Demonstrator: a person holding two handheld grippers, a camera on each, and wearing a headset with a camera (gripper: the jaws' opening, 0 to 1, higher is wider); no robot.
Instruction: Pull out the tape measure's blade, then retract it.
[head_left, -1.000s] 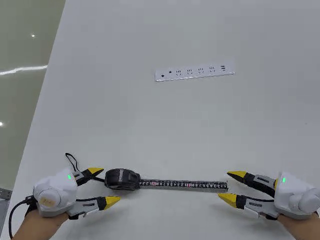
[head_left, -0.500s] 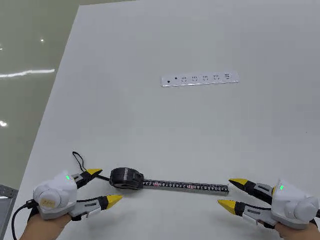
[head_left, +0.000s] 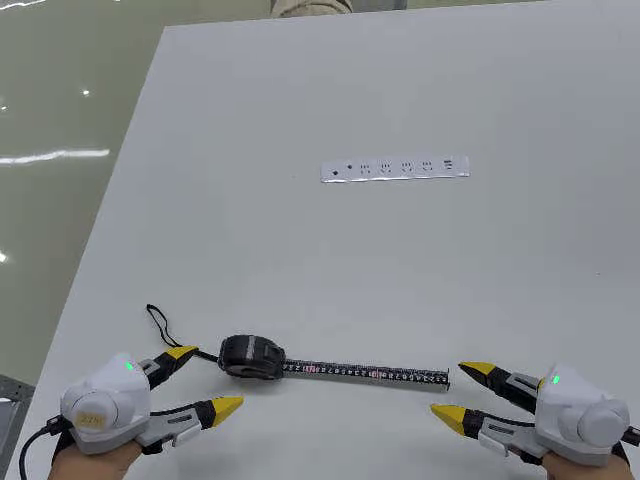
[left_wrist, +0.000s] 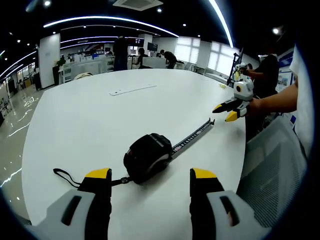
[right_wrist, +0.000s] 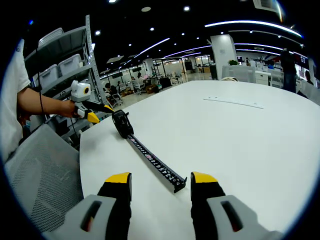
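Left gripper (head_left: 215, 376) and right gripper (head_left: 449, 388) both spread, empty; we reckon clamp the hard-shelled tape measure (head_left: 250, 356), pinch the springy blade (head_left: 365, 373) at its hook (right_wrist: 179, 186).

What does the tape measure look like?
Find the big white table, then its near edge, between the yellow-tipped left gripper and right gripper. The tape measure is the round black case there, trailing a long numbered blade. Its neighbour, a power strip farther back, is flat and white.
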